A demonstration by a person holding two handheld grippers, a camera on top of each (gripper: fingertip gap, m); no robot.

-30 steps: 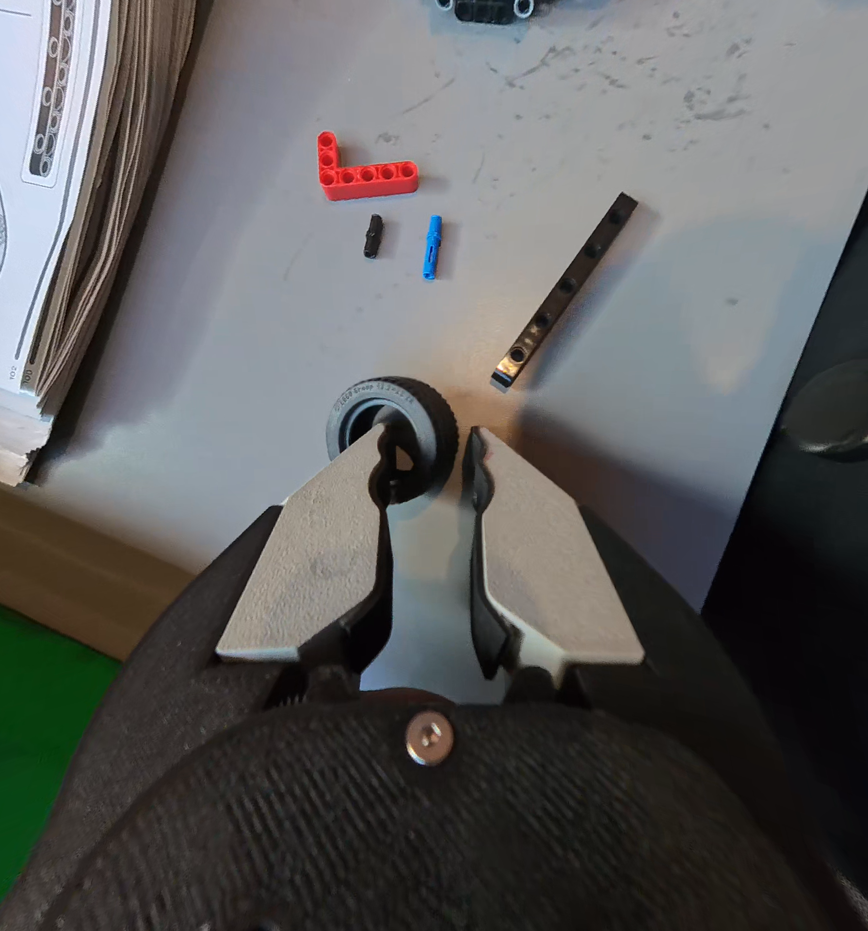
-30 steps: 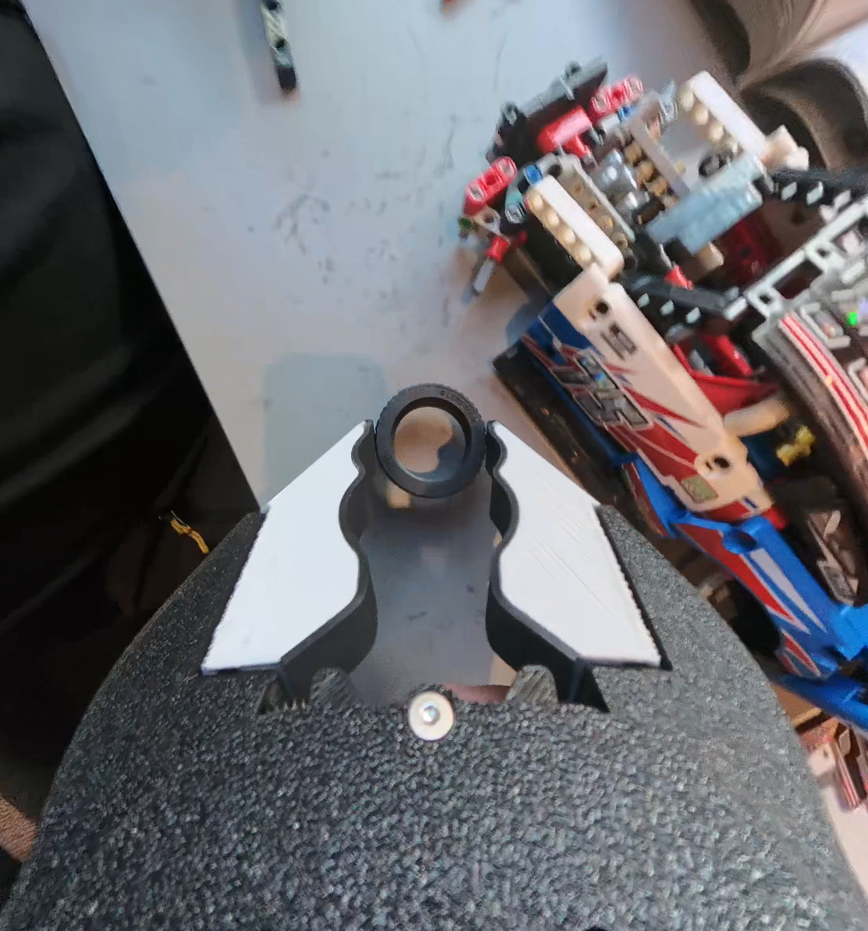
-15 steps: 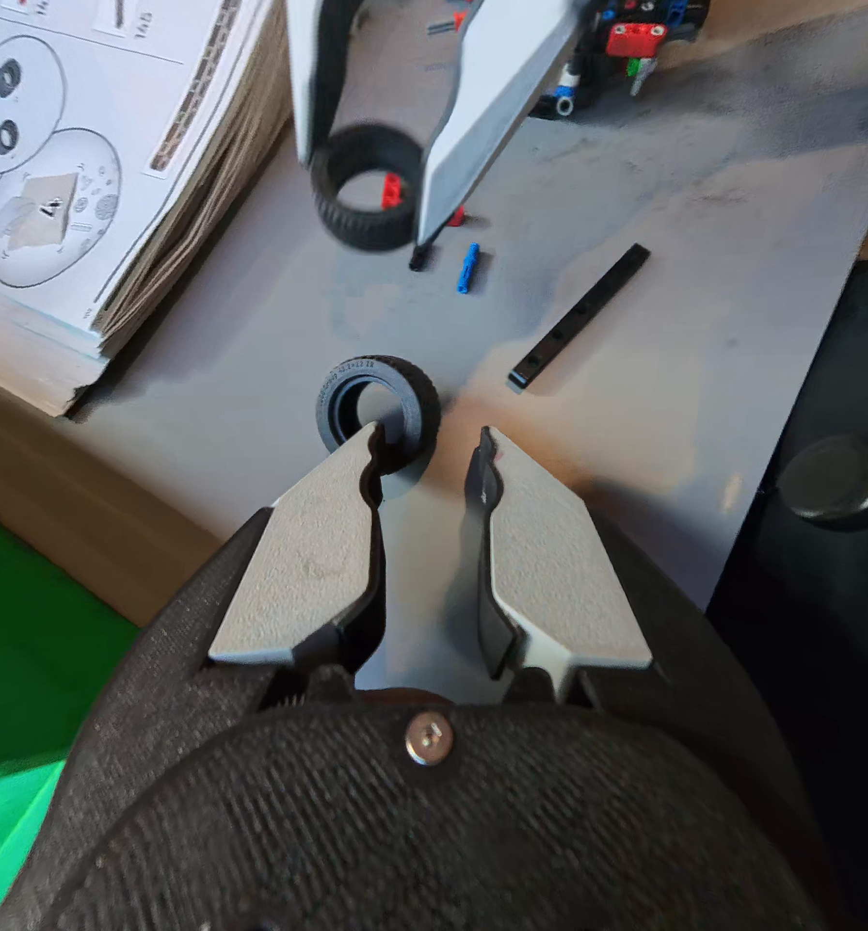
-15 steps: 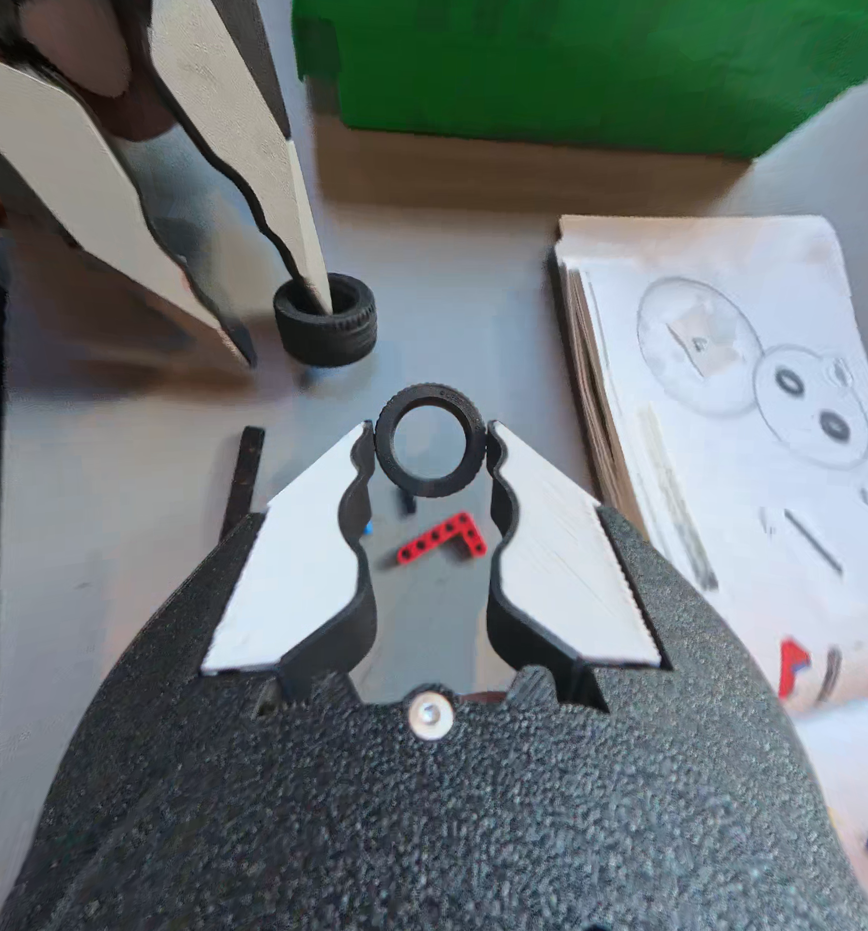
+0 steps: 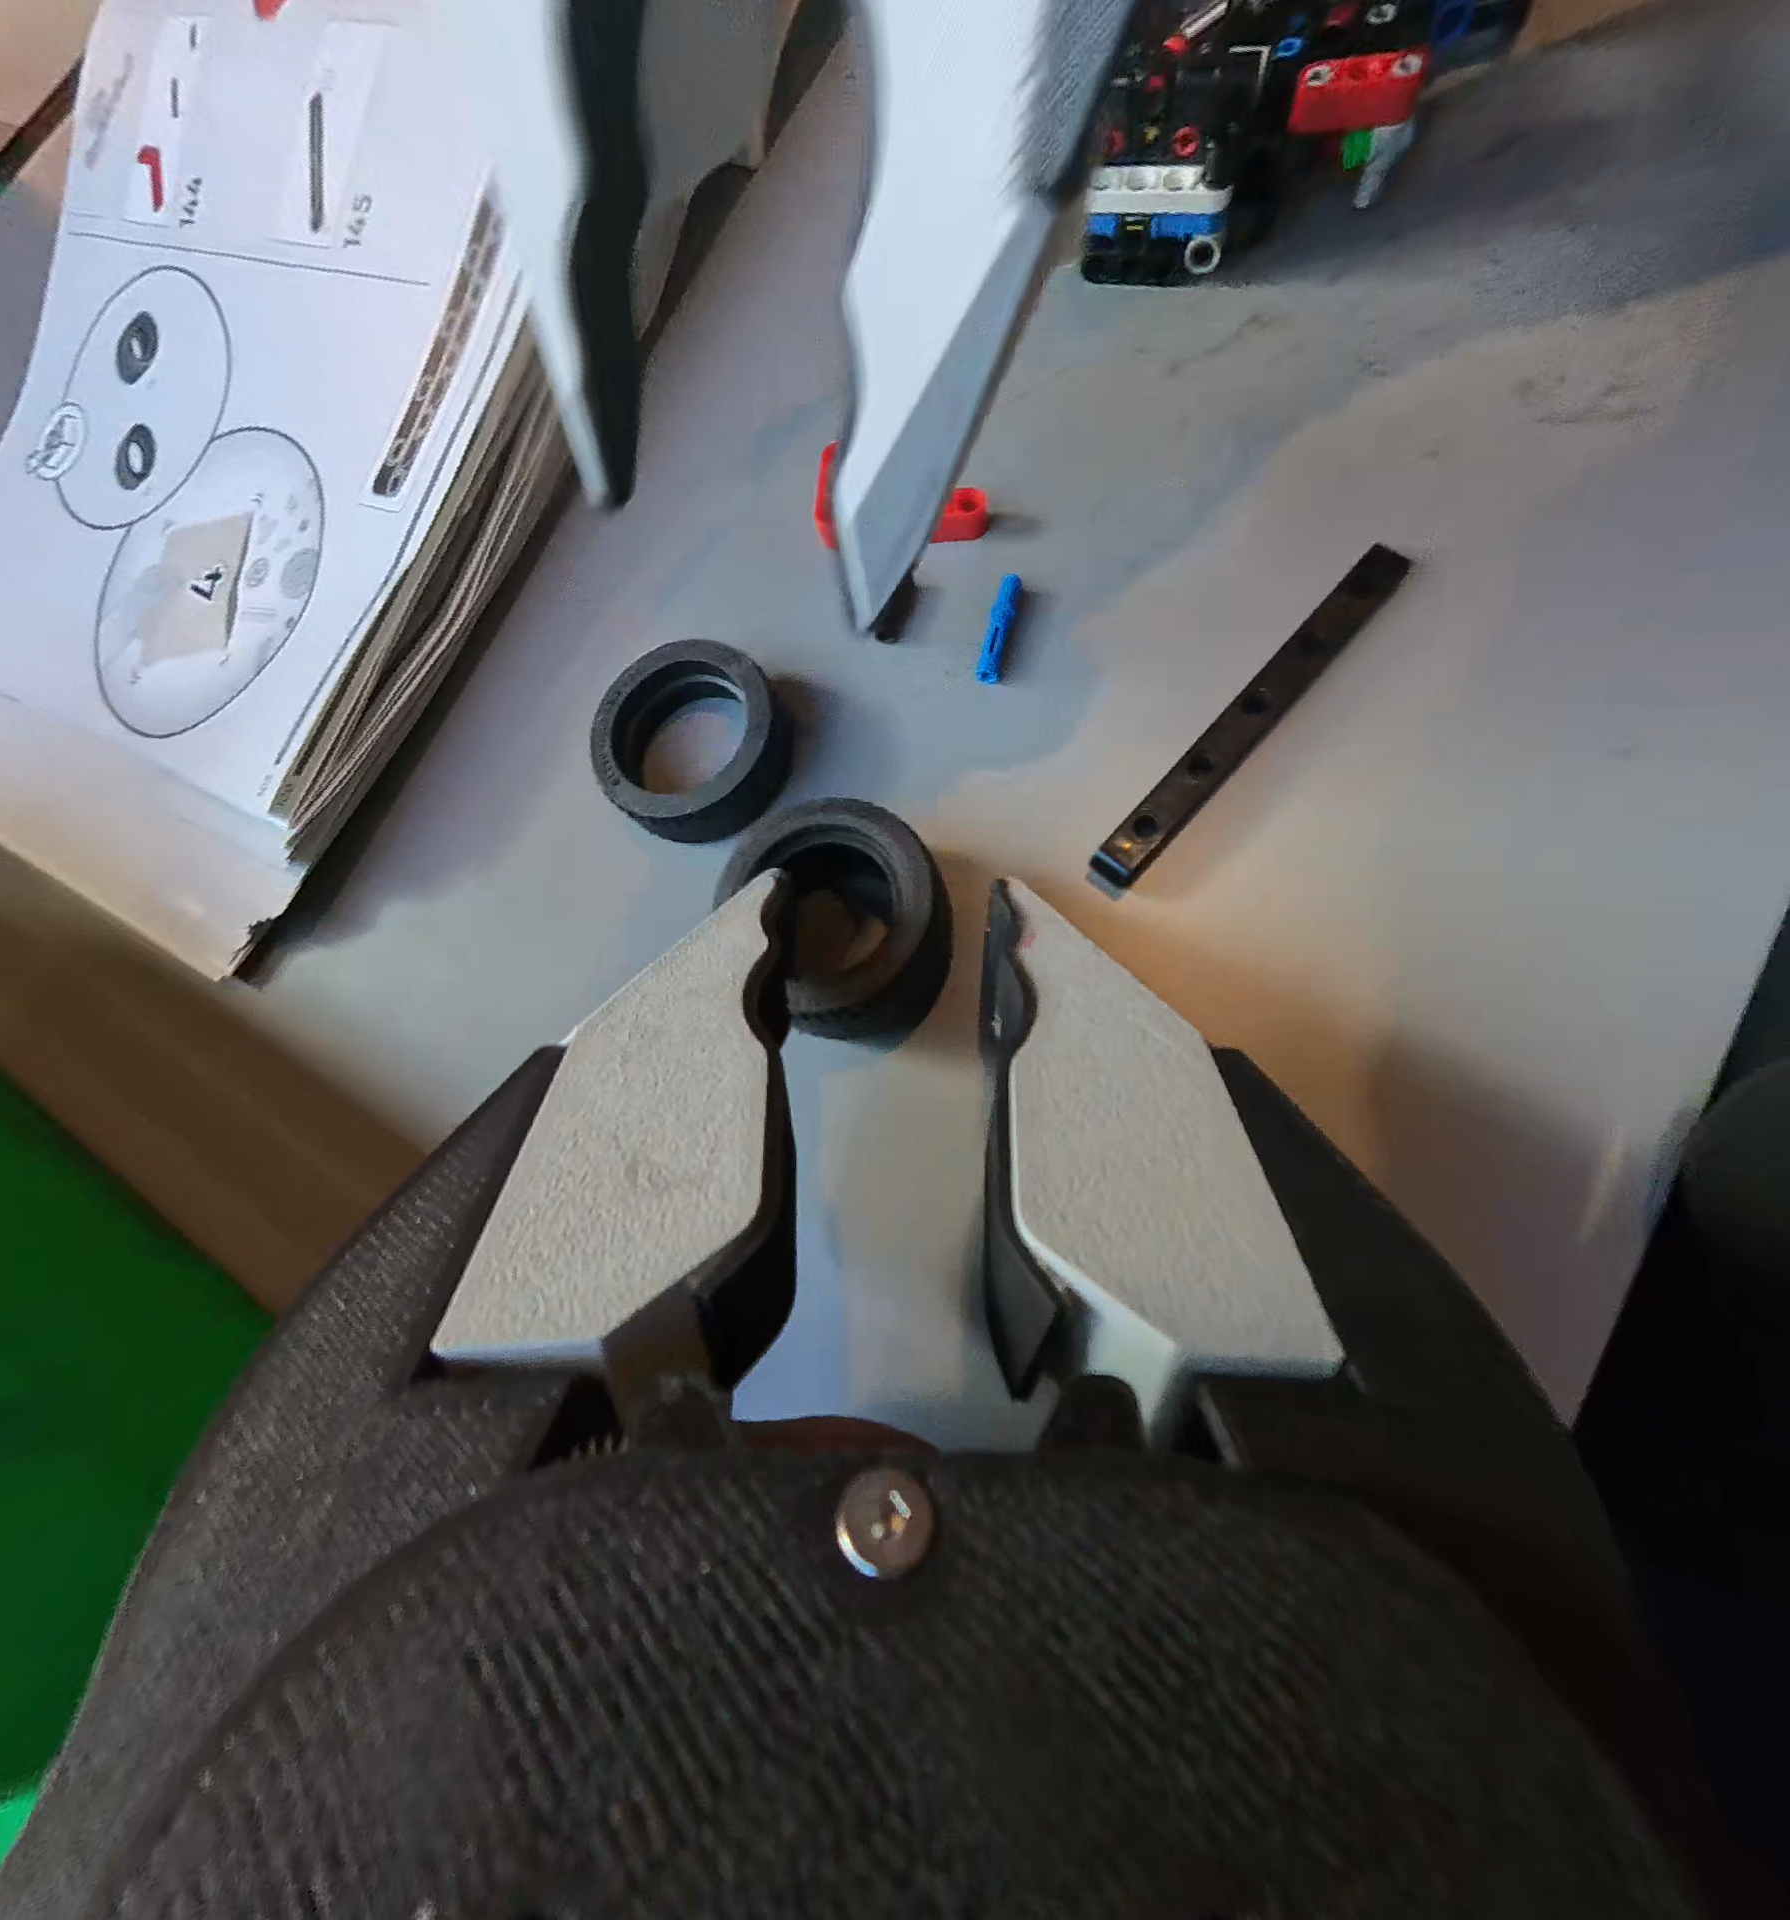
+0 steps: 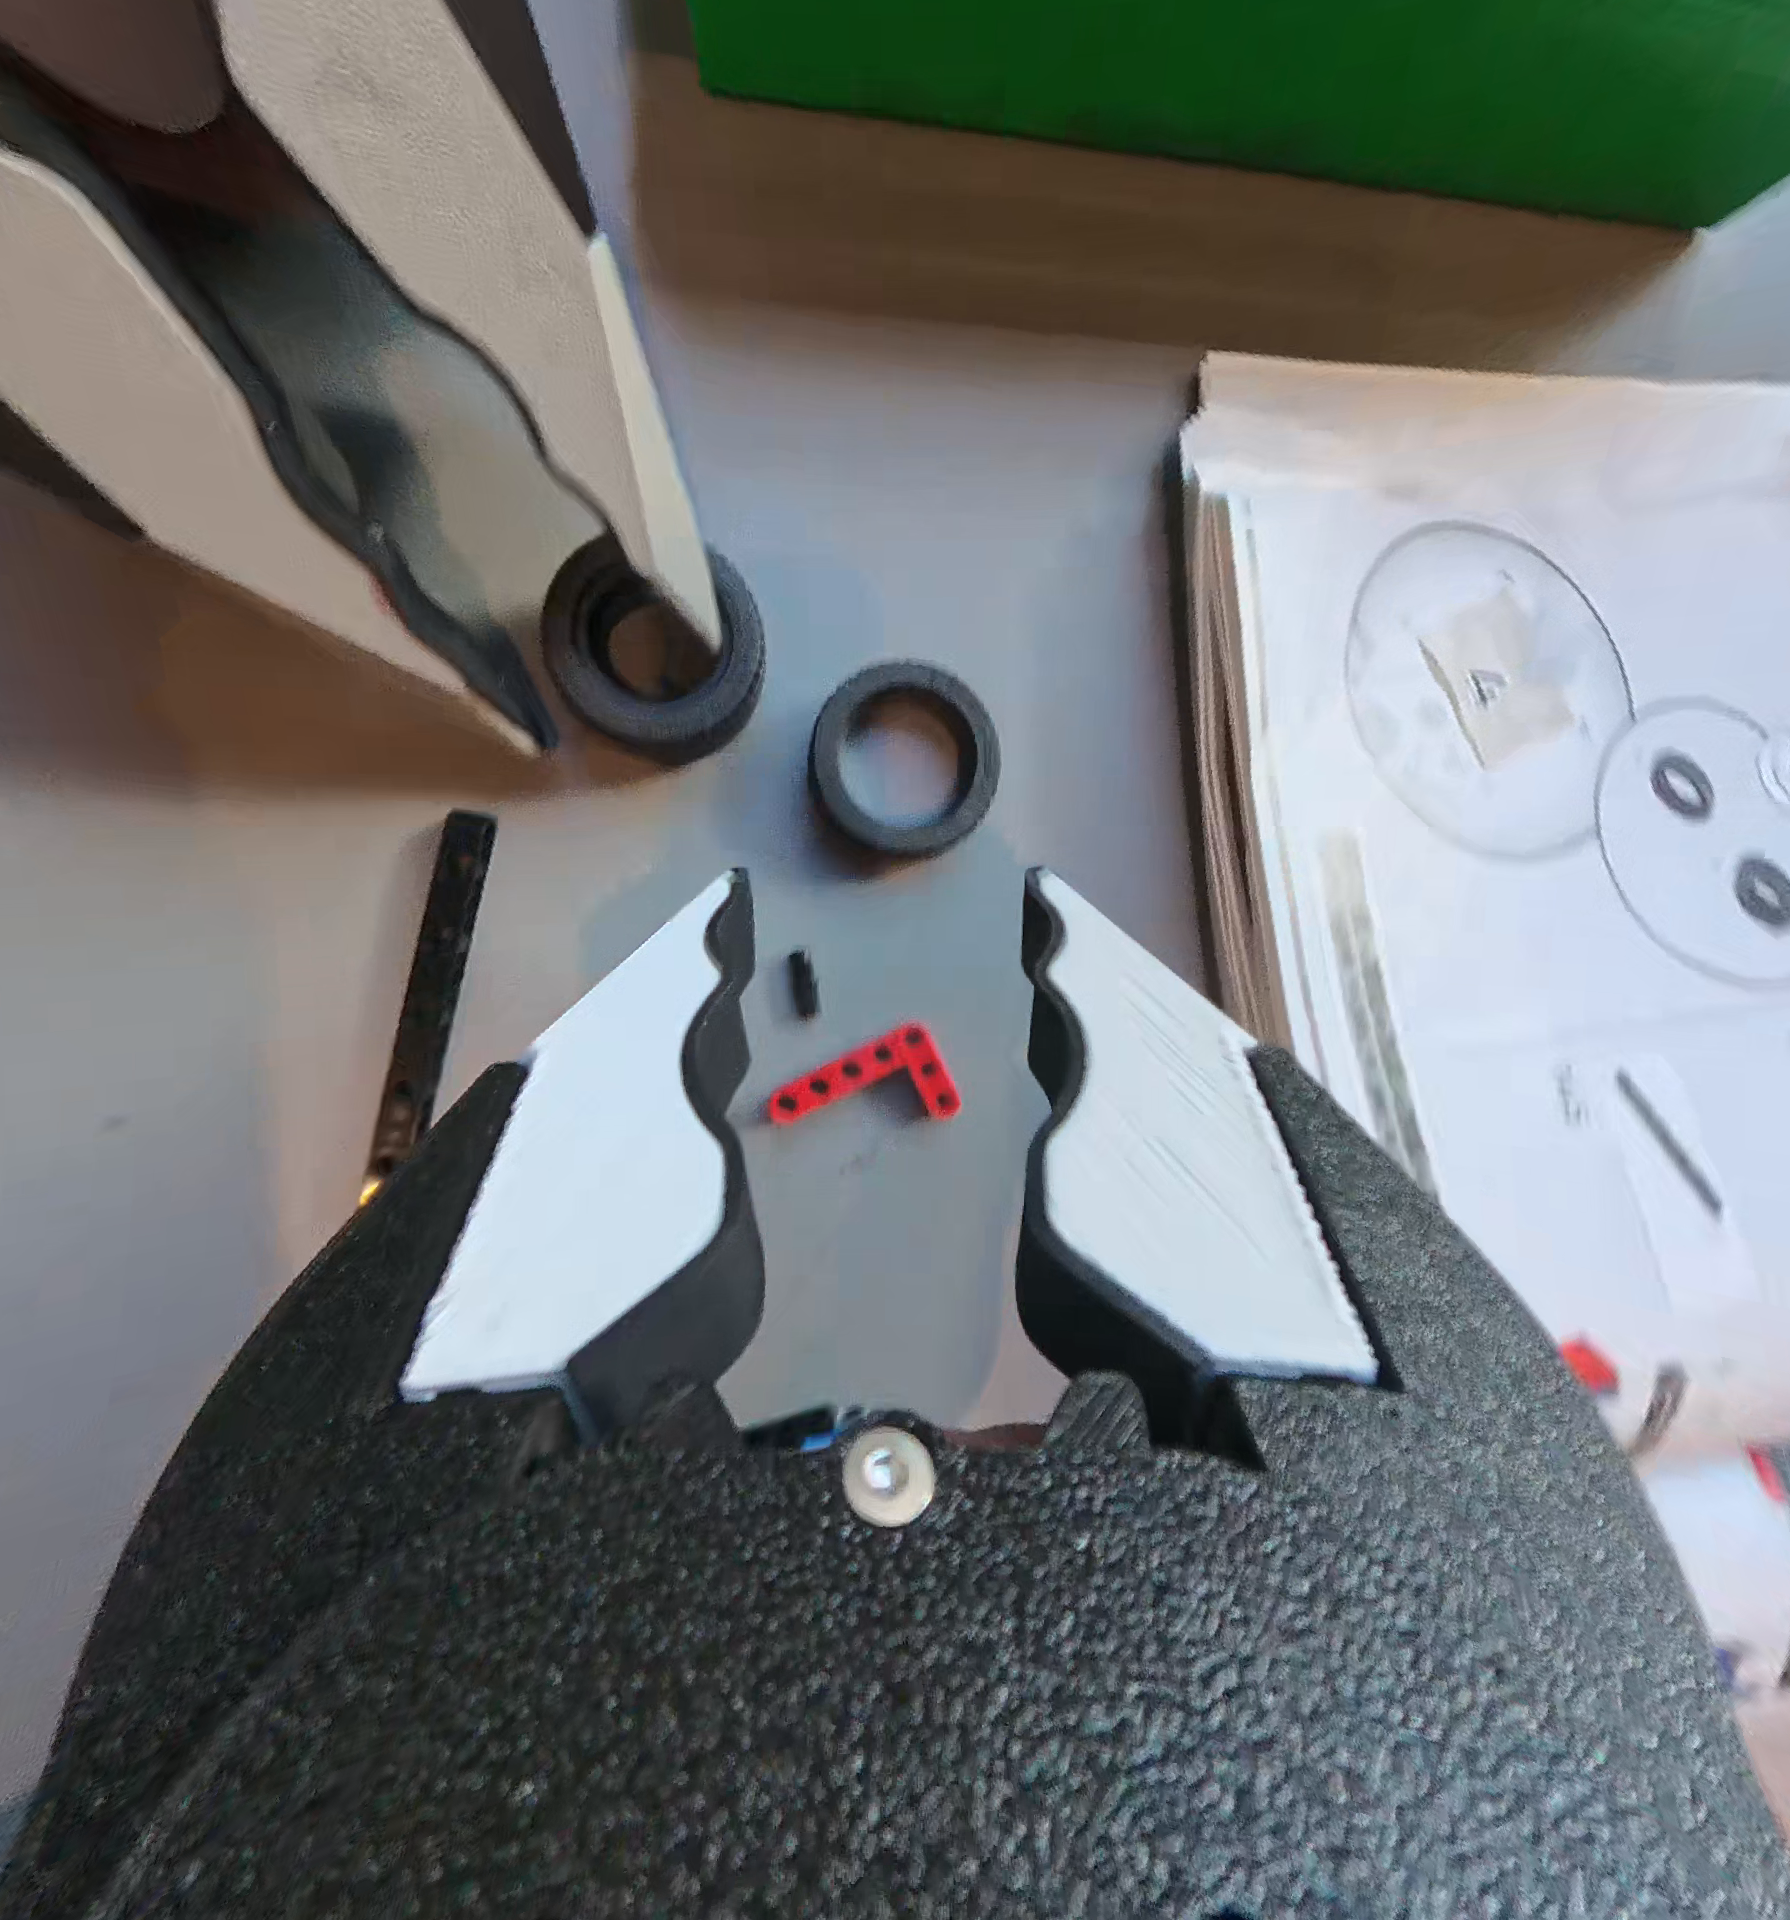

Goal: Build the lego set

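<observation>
While both claws are hanging spread and empty, left claw (image 5: 883,896) and right claw (image 6: 883,906), two tyres are lying unmounted on the counter (image 5: 1390,935): near tyre (image 5: 849,925), far tyre (image 5: 688,740). The red L-beam (image 6: 870,1075), pins and black beam (image 5: 1249,717) are also waiting loose, so much building is likely remaining.

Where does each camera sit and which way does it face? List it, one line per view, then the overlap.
Left wrist view: on the left gripper, looking down along its open fingers at the near tyre on the grey table; the right gripper enters from above.
Right wrist view: on the right gripper, facing back the opposite way; its own open fingers frame the red L-beam.
Shared: near tyre, far tyre, instruction booklet, black beam.
</observation>
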